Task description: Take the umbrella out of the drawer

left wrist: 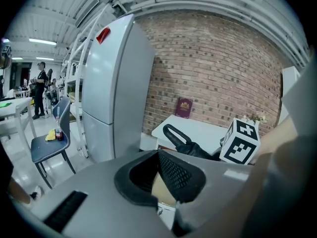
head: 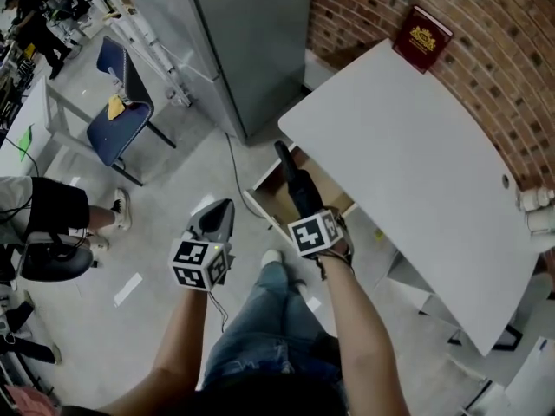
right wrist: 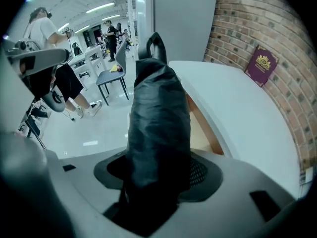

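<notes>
Gripping the folded black umbrella, the right gripper has its jaws spread wide around the bundle. One mesh pad shows just to the side of the dark fabric. The umbrella runs straight out along the jaws, and its strap loop is at the far tip.

From the head view, the right gripper points steeply down. The umbrella lies across the mouth of the open drawer, loop end away from the person. The drawer's wooden inside shows on both sides of the umbrella. Whether the near end is clear of the drawer cannot be told. The left gripper view puts the loop in front of the table top.

The left gripper has its jaws drawn together at the tips, with nothing between them. In the head view the left gripper hangs over the floor, beside the drawer's left corner and apart from it. It is near the right gripper but not touching it.

The drawer sticks out from under the edge of a white table. A dark red book stands at the table's far corner against a brick wall. A tall grey fridge is left of the table. A blue chair with something yellow on its seat stands further left, well apart. The person's jeans fill the lower middle.
</notes>
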Available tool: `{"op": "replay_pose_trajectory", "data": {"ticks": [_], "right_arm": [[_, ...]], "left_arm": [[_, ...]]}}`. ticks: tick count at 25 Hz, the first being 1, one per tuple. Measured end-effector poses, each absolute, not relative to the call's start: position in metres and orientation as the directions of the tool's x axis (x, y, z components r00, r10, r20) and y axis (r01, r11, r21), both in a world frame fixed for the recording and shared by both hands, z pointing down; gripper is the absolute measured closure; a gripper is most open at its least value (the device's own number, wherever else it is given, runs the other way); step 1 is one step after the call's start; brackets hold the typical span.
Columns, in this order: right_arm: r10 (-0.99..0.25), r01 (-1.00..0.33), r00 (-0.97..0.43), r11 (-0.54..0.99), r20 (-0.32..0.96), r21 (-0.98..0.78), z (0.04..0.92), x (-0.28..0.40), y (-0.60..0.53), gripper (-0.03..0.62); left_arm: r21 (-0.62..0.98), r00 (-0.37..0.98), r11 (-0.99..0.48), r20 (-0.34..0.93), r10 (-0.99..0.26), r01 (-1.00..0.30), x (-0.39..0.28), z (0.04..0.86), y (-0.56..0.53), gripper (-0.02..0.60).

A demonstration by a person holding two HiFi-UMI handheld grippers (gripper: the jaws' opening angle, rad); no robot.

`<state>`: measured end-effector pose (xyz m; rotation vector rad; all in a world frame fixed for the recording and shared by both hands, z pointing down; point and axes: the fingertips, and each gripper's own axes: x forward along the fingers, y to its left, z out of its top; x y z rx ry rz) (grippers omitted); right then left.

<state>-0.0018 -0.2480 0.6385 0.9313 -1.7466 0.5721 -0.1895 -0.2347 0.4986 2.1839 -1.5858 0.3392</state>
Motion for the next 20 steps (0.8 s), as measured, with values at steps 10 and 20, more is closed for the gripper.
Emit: {"op": "replay_pose_trajectory", "data": {"ticks": [10,20], "right_arm": [[-0.403,-0.788,-0.249,0.613,0.880,0.058,0.570,-0.008,-0.248,0.341],[-0.487,-0.798,-0.338,0.603,0.805,0.029,0.496,-0.007,-0.248,0.341]], "left_arm": [[0.160,0.327,-0.287,0.349,-0.878,-0.944,-0.183,0.441,-0.237,0.582],[0.121,0.346,-0.325,0.274,-0.897,-0.938,-0.173,0.392,-0.243,0.582]]}}
